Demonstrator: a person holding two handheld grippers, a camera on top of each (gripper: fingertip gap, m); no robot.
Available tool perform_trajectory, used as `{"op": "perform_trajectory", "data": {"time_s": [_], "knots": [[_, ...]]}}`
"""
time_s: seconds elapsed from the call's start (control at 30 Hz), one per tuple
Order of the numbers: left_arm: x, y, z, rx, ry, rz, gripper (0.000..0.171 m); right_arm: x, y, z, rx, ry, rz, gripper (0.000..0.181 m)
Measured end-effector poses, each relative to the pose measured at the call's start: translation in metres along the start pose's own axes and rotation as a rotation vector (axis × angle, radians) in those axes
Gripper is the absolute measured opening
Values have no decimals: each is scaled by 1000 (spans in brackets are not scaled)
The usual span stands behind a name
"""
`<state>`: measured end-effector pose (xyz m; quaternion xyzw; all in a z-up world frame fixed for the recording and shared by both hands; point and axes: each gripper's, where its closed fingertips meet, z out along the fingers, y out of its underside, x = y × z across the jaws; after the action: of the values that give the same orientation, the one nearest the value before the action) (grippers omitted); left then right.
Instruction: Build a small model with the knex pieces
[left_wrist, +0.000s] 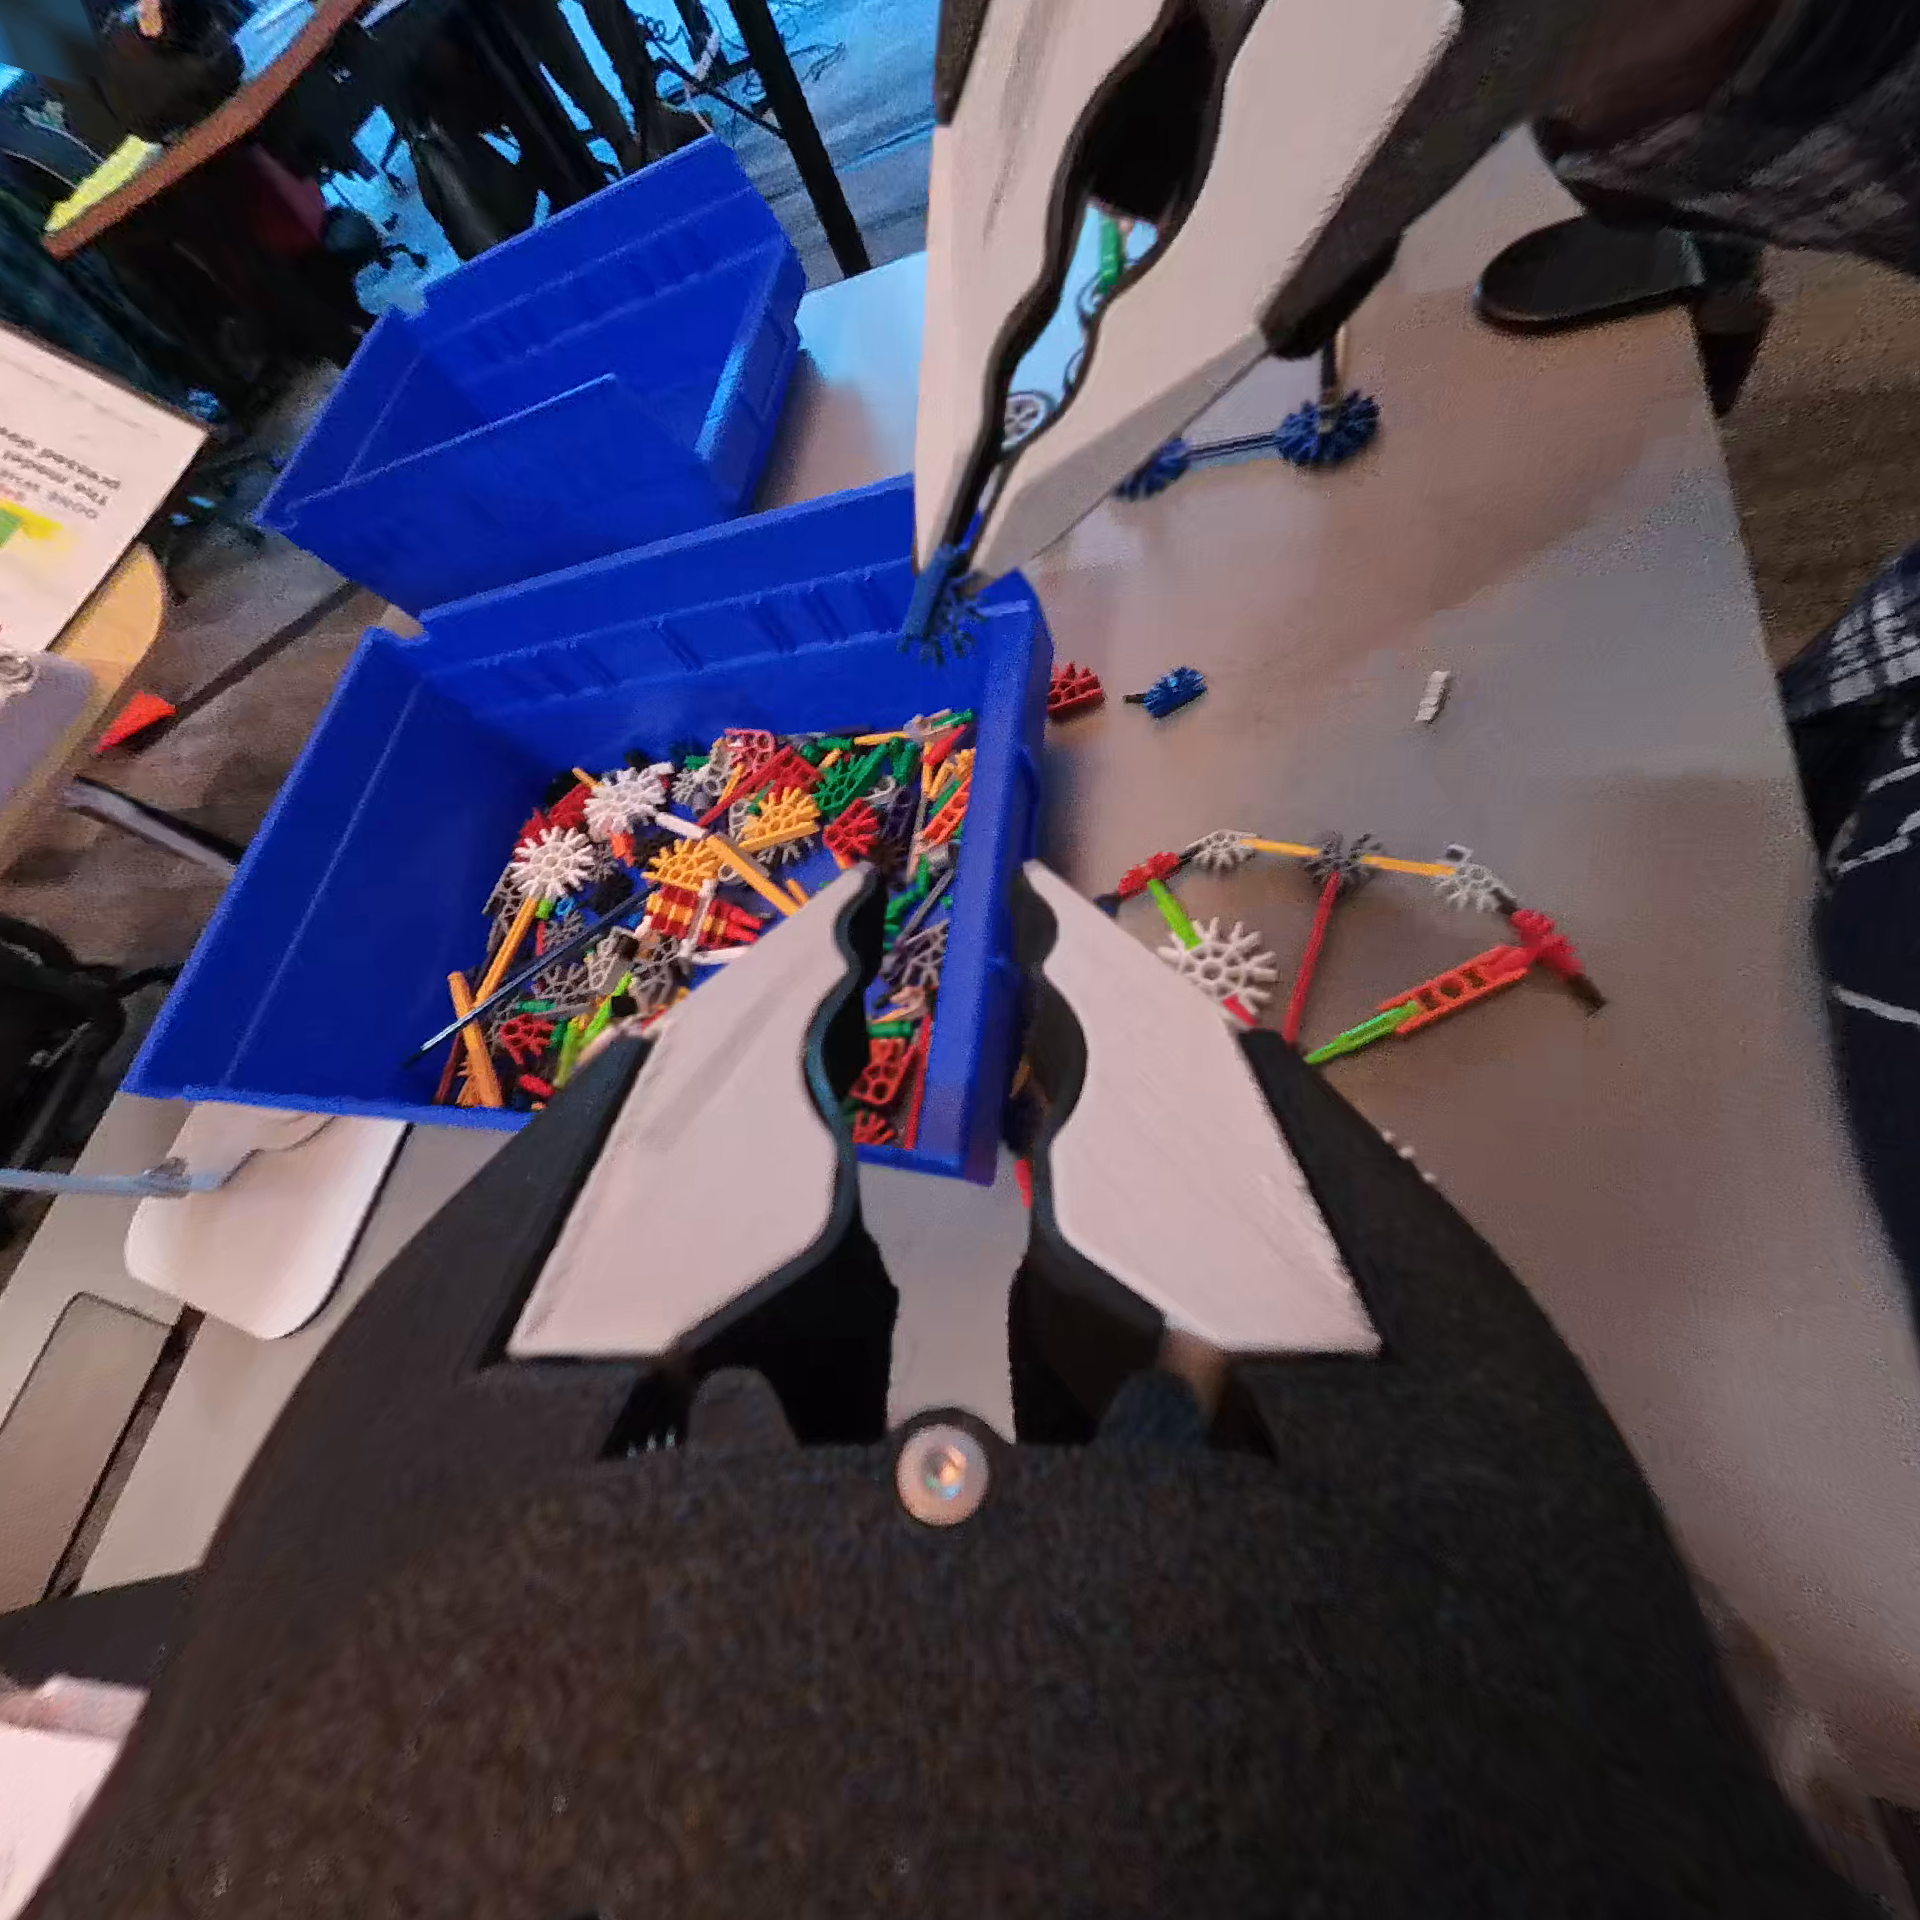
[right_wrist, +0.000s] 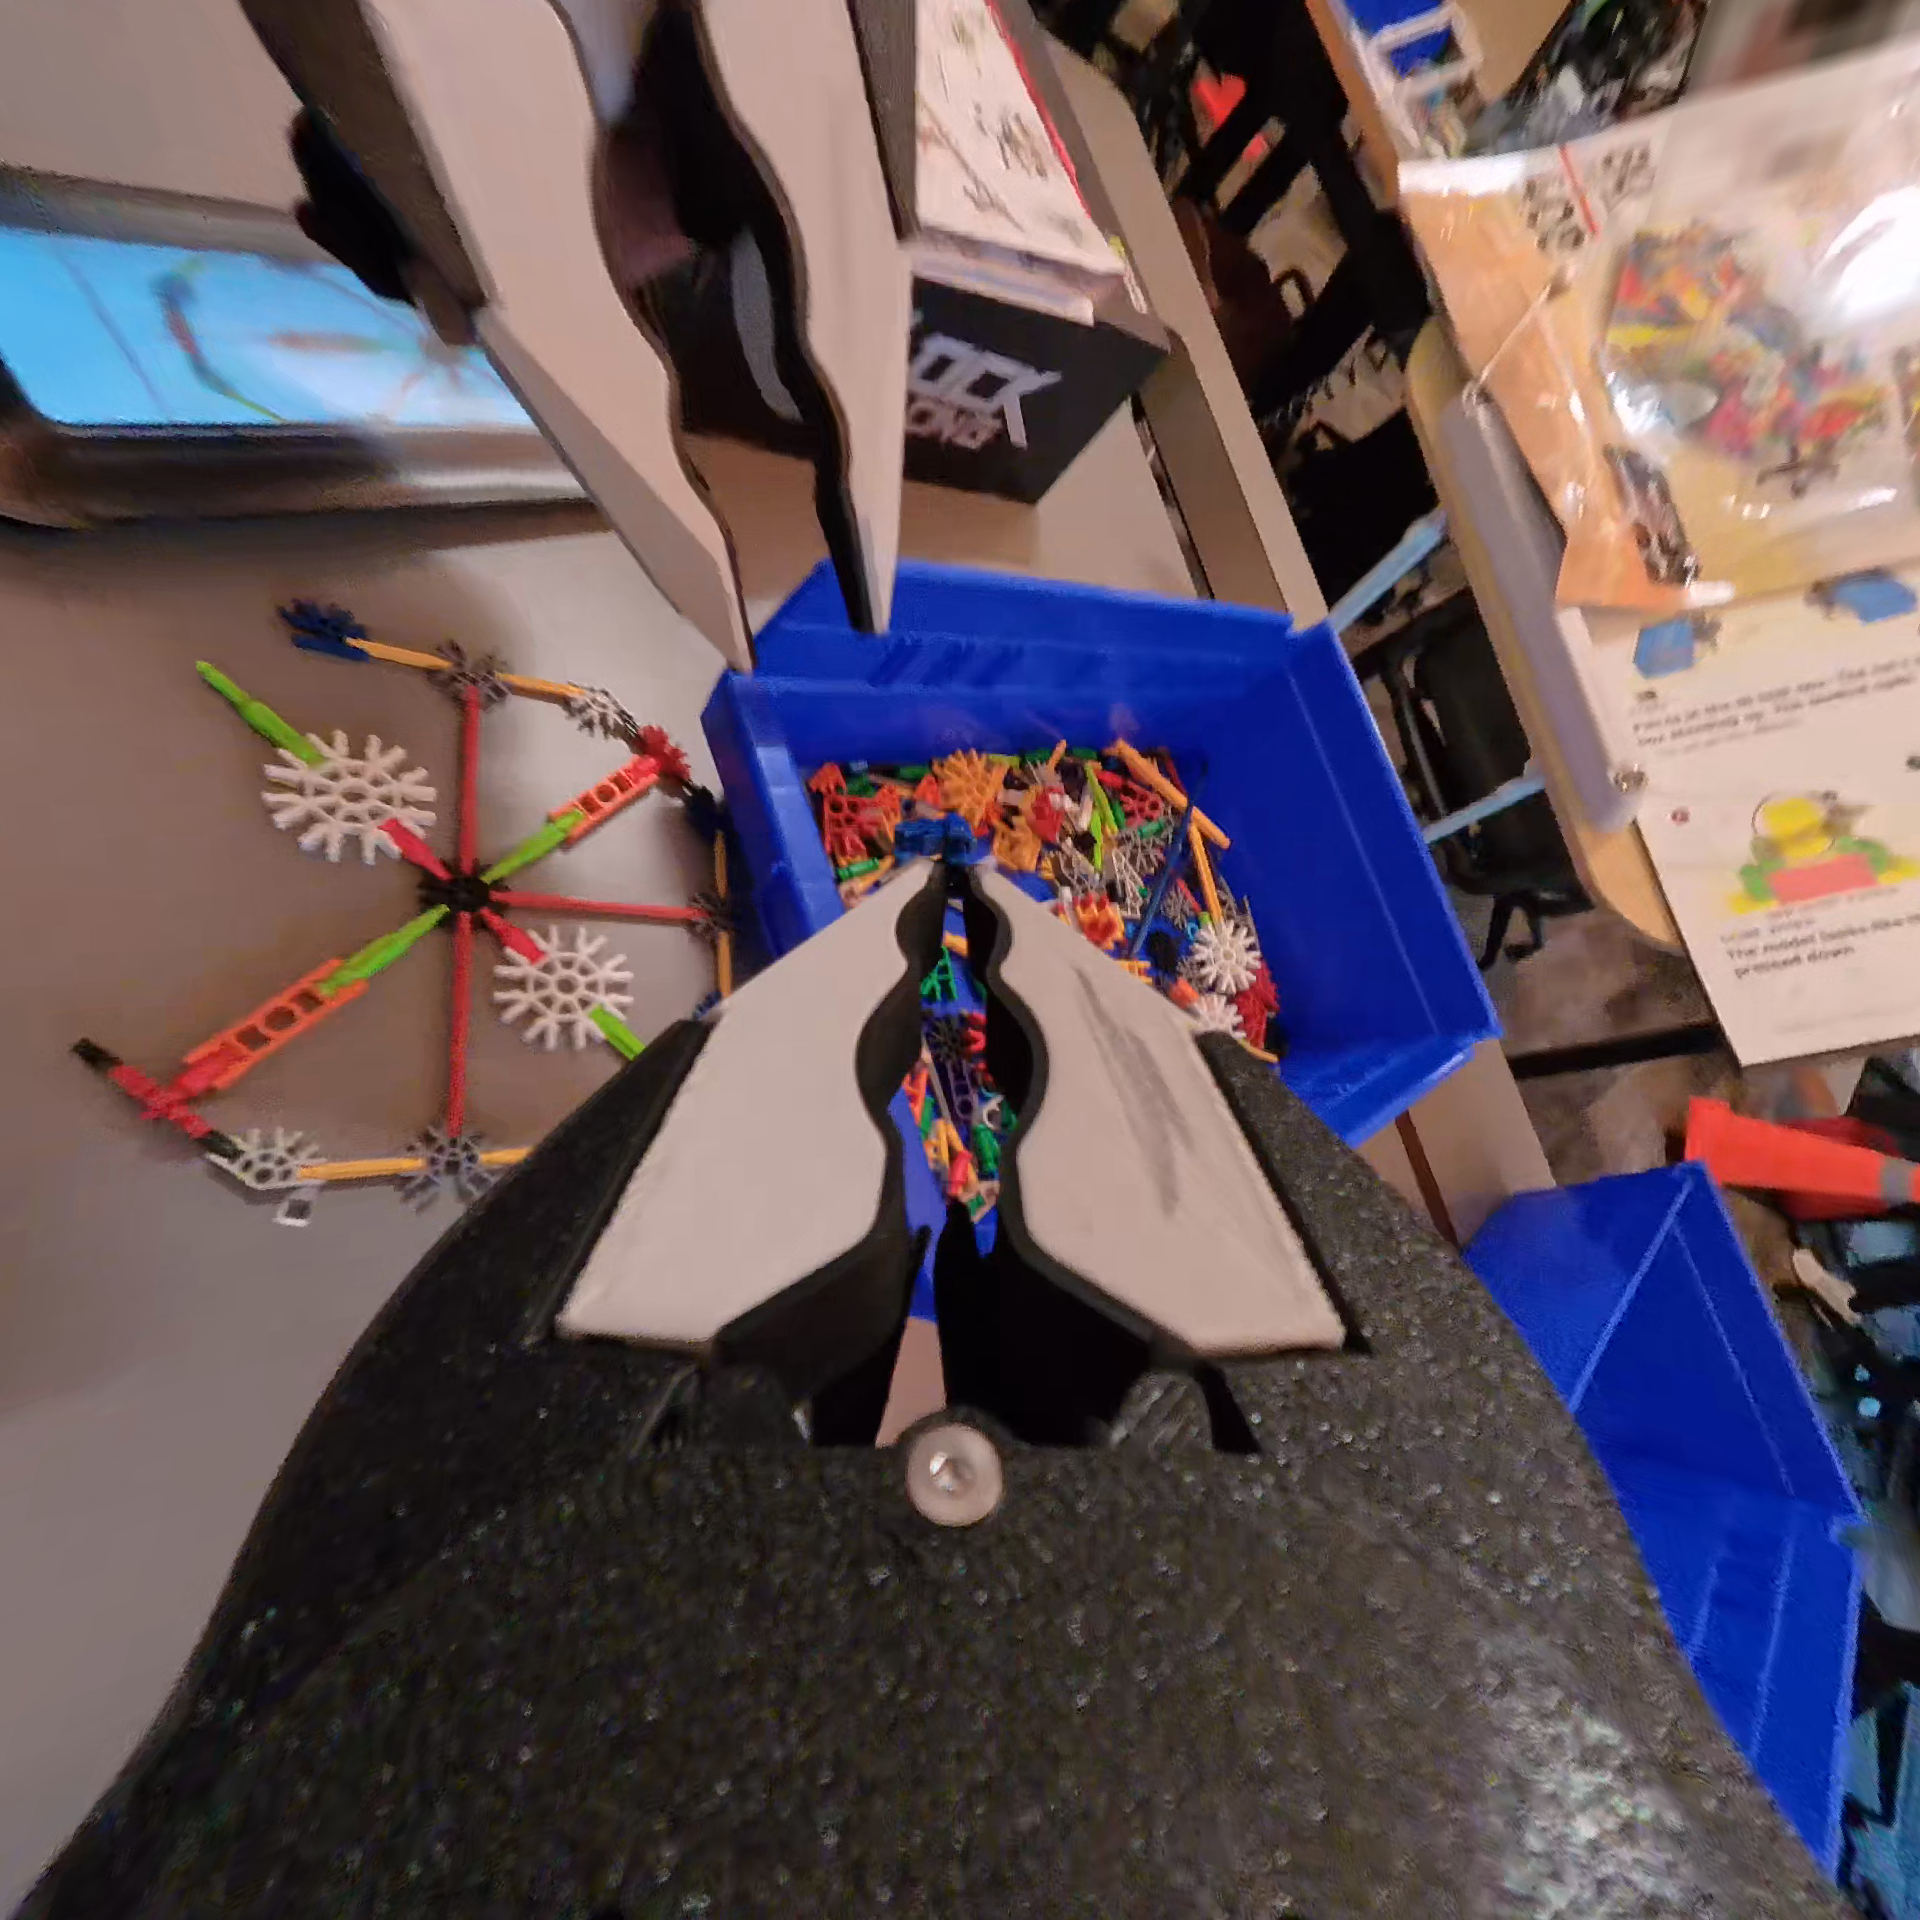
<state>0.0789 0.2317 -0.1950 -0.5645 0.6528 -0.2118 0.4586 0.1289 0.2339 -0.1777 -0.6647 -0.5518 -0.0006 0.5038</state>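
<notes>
A blue bin (left_wrist: 312, 883) holds a heap of coloured rod-and-connector pieces (left_wrist: 727, 883). My left gripper (left_wrist: 948, 881) is open and empty, hovering over the bin's right wall. It enters the right wrist view from the top (right_wrist: 805, 639), above the bin's corner. My right gripper (right_wrist: 953, 871) is shut on a small blue connector (right_wrist: 935, 836) and holds it above the pieces in the bin (right_wrist: 1351, 883). In the left wrist view the right gripper (left_wrist: 951, 561) comes down from the top with the blue connector (left_wrist: 940, 613) at its tips, over the bin's far right corner.
A flat model of rods and snowflake connectors (left_wrist: 1340, 935) lies on the table beside the bin (right_wrist: 457, 894). An empty blue bin (left_wrist: 540, 416) stands behind. Loose red (left_wrist: 1075, 691) and blue (left_wrist: 1174, 691) pieces lie nearby. A tablet (right_wrist: 239, 343) and a black box (right_wrist: 997, 416) sit on the table. Some 6 cm of space lies between my two pairs of fingers.
</notes>
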Motion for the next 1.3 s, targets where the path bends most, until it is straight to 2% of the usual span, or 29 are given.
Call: {"op": "perform_trajectory", "data": {"time_s": [0.23,0.37,0.53,0.63,0.9,1.1,1.3], "knots": [[-8,14,-4,-35,-21,30,23,3,15,19,-65,7,-76,3],[-6,10,0,-2,-11,36,25,-13,-1,25,25,-74,-46,2],[3,-1,6,30,-7,138,25,-27,-20,25,135,-148,-4,3],[13,-2,10,29,20,175,24,-32,-26,24,169,-144,-13,2],[17,-7,10,96,105,-21,25,-40,-26,22,194,-50,-120,3],[26,-2,12,85,97,51,17,-47,-22,25,193,-61,-124,2],[16,-4,12,105,97,-69,24,-39,-20,23,185,18,-146,2]]}}
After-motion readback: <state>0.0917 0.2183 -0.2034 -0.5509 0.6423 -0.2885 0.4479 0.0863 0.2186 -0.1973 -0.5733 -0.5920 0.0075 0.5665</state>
